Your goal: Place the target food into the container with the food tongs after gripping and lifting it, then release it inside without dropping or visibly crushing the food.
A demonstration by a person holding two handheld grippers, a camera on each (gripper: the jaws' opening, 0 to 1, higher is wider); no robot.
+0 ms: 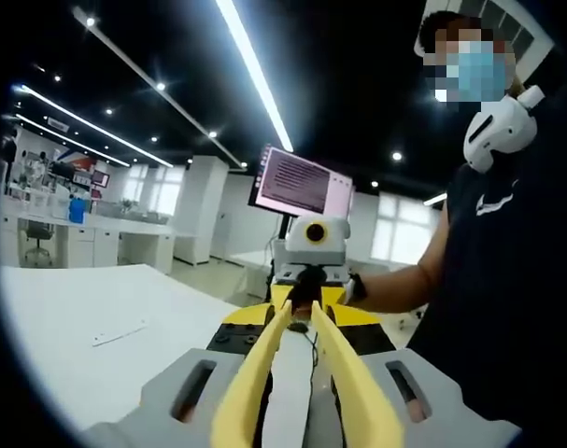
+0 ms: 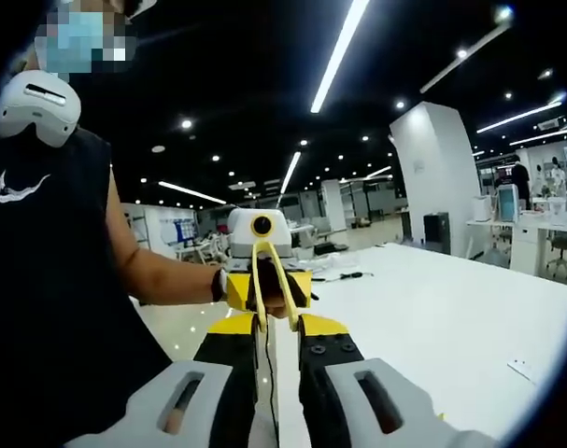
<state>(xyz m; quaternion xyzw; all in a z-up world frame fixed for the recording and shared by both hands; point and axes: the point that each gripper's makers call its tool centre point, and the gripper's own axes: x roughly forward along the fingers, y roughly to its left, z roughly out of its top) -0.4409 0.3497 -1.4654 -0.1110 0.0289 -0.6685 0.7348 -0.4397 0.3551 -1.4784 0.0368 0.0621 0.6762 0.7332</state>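
Yellow food tongs point(image 1: 334, 364) rise from the bottom of the left gripper view. My left gripper point(image 1: 302, 322) is shut on them, one long arm beside each black, yellow-tipped jaw. The arms taper toward my right gripper point(image 1: 308, 280), which a hand holds facing me. In the right gripper view my right gripper point(image 2: 281, 325) points back at the left gripper point(image 2: 262, 280). Its jaws stand a narrow gap apart, with just a thin cable running along that gap. The tongs point(image 2: 258, 280) look like a thin yellow arch reaching from the left gripper toward my right jaw tips.
A white table point(image 1: 96, 317) spreads left of the left gripper and right of the right one point(image 2: 432, 317). A small flat item point(image 1: 120, 333) lies on it. A person in a dark sleeveless top point(image 2: 49, 280) holds both grippers. A monitor point(image 1: 300, 182) stands behind.
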